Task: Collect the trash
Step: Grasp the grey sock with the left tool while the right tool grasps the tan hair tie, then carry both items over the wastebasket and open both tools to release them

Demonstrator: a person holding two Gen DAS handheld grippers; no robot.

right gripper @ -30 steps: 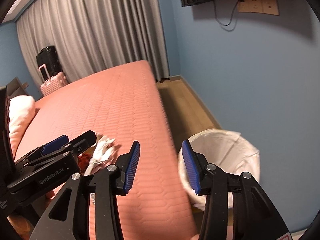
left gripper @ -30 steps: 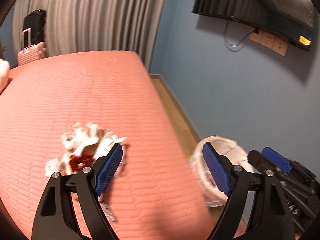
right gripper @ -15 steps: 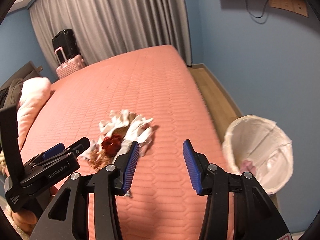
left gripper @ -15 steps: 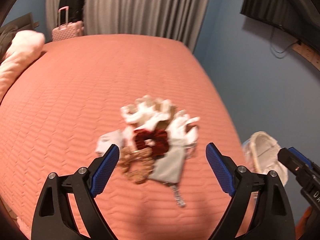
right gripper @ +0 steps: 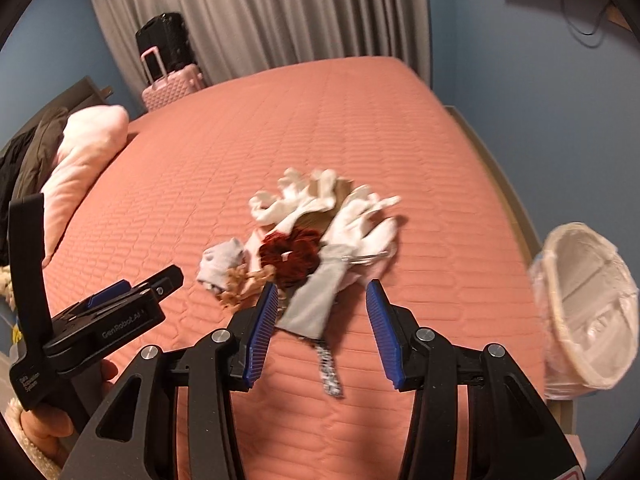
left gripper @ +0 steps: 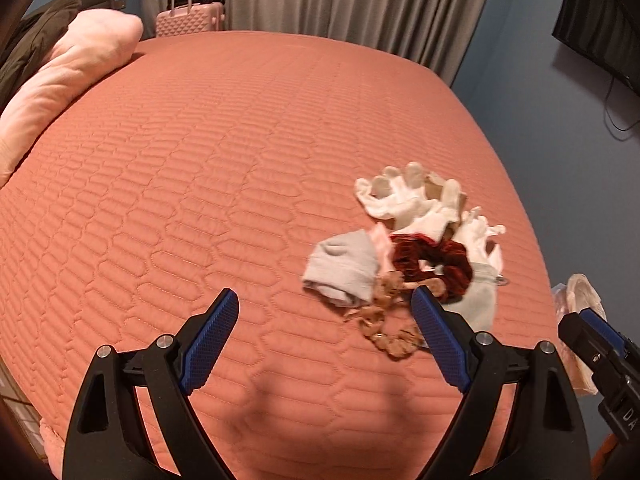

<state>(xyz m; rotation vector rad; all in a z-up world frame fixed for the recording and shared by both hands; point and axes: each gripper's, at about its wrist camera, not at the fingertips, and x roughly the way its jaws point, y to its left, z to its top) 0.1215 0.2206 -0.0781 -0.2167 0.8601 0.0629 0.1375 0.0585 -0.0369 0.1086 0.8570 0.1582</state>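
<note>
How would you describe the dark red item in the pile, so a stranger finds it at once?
Look at the salmon bed, then the small pile near its right edge. In its middle lies a dark red velvet scrunchie, the only deep red thing among white gloves and grey cloth.

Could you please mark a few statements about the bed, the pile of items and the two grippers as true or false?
1. Both the left gripper and the right gripper are open and hold nothing. True.
2. The dark red scrunchie lies in the pile on the bed. True.
3. The lined bin stands on the bed. False: it sits beside the bed, off its right edge.
4. The pink suitcase lies among the pile. False: it stands past the far end of the bed, by the curtain.
</note>
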